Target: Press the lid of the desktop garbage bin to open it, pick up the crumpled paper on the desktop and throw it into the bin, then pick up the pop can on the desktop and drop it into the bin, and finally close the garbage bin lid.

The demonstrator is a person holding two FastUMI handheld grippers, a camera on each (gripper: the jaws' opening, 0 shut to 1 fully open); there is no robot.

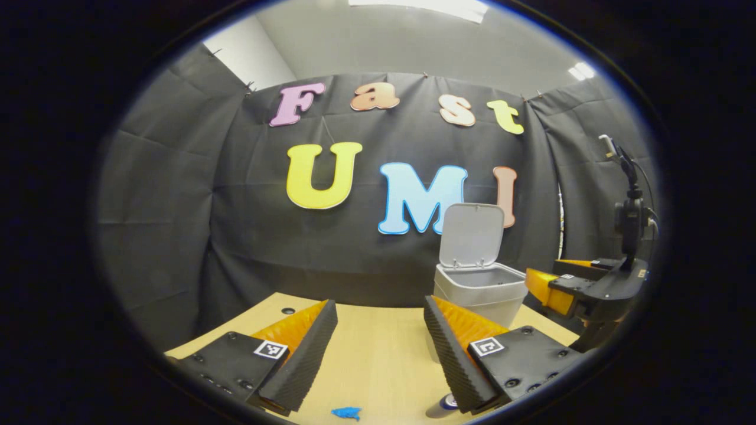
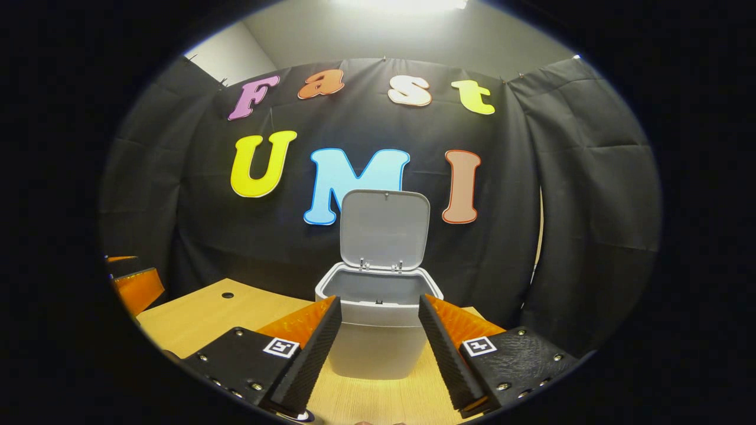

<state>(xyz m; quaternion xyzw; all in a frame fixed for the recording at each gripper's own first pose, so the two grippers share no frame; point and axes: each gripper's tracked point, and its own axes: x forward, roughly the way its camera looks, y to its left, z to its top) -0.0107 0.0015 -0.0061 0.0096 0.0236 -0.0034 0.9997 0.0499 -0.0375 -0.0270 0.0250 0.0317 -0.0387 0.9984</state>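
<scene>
The grey desktop bin (image 1: 479, 290) stands at the table's far right with its lid (image 1: 471, 235) raised upright. In the right gripper view the bin (image 2: 378, 348) is straight ahead and close, its lid (image 2: 384, 227) up and its inside looking dark. My right gripper (image 2: 380, 301) is open in front of the bin's rim, holding nothing. My left gripper (image 1: 380, 307) is open over the table, holding nothing. A small blue crumpled scrap (image 1: 346, 412), apparently the paper, lies near the bottom edge. The pop can (image 1: 442, 407) peeks out beside my left gripper's right finger, mostly hidden.
The wooden table (image 1: 366, 354) has a small round hole (image 1: 287, 310) near its far left edge. My right gripper's body (image 1: 585, 289) hangs to the right of the bin. The left gripper's finger (image 2: 137, 287) shows at the left edge of the right gripper view.
</scene>
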